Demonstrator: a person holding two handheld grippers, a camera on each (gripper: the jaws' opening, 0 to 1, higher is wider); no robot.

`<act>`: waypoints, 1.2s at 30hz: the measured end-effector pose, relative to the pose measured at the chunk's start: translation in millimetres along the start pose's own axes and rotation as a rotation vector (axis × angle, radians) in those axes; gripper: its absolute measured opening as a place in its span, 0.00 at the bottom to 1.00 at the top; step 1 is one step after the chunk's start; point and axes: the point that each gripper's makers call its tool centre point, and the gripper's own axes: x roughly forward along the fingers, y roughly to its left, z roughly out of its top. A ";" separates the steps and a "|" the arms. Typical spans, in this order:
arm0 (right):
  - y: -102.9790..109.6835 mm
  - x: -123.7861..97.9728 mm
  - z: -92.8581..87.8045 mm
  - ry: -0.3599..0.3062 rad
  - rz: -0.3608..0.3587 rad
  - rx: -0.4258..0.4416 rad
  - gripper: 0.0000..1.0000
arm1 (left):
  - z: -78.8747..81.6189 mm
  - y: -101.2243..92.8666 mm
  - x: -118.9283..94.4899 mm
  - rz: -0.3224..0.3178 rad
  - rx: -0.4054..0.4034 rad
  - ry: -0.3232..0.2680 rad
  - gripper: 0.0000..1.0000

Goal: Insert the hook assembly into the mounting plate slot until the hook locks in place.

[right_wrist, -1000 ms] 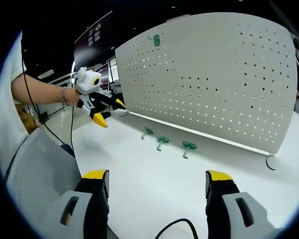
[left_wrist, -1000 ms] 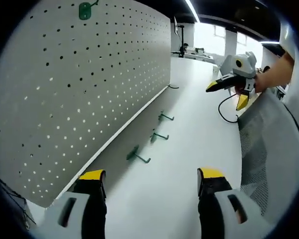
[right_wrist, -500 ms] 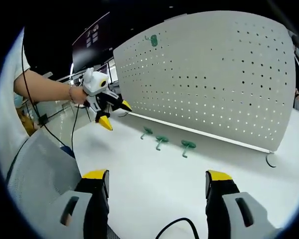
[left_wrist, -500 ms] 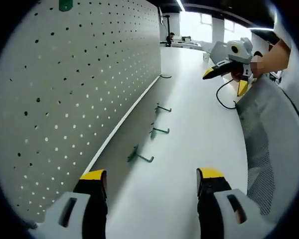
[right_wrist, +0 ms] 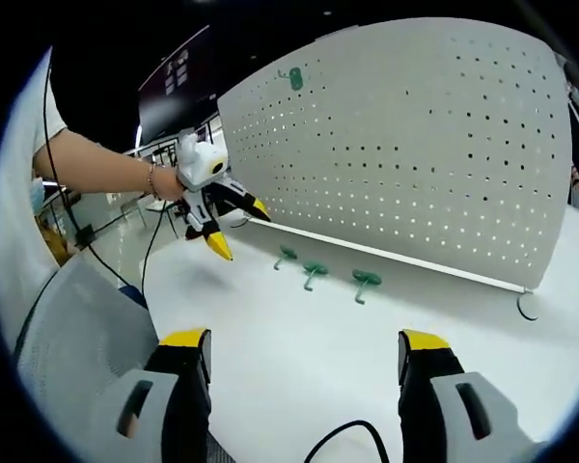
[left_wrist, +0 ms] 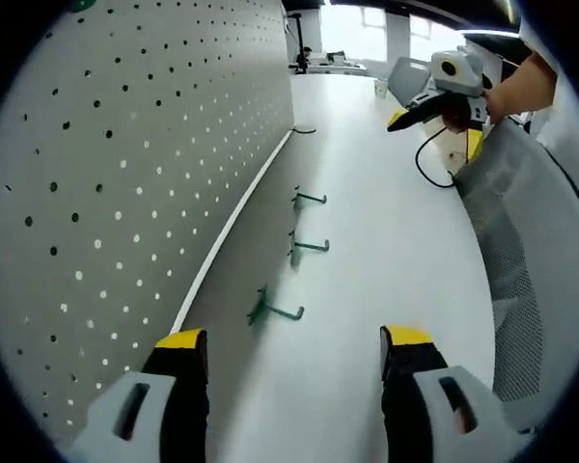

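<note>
My left gripper (left_wrist: 288, 352) hangs over the white table (left_wrist: 386, 241), jaws wide and empty. Three green hooks (left_wrist: 291, 246) lie ahead between them, just beside the foot of the pegboard (left_wrist: 125, 174). My right gripper (right_wrist: 304, 357) is also spread wide, holding nothing, with the hooks (right_wrist: 315, 271) ahead of it.

This looks like an office or lab test area. A long white table (left_wrist: 386, 222) carries a tall grey pegboard (right_wrist: 415, 145) standing upright along one edge. Beyond the table's far end, bright windows (left_wrist: 367, 17) and desks with equipment show. A mesh-backed office chair (left_wrist: 521, 251) sits beside the table, opposite the pegboard.
</note>
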 end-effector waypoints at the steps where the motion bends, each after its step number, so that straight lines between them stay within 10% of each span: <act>1: 0.4 0.0 -0.7 0.002 0.002 -0.002 0.77 | -0.3 0.3 1.1 -0.006 0.007 0.003 0.75; 36: 3.3 -0.4 -8.8 0.046 0.005 -0.027 0.77 | -5.7 10.0 41.9 -0.158 0.291 0.186 0.71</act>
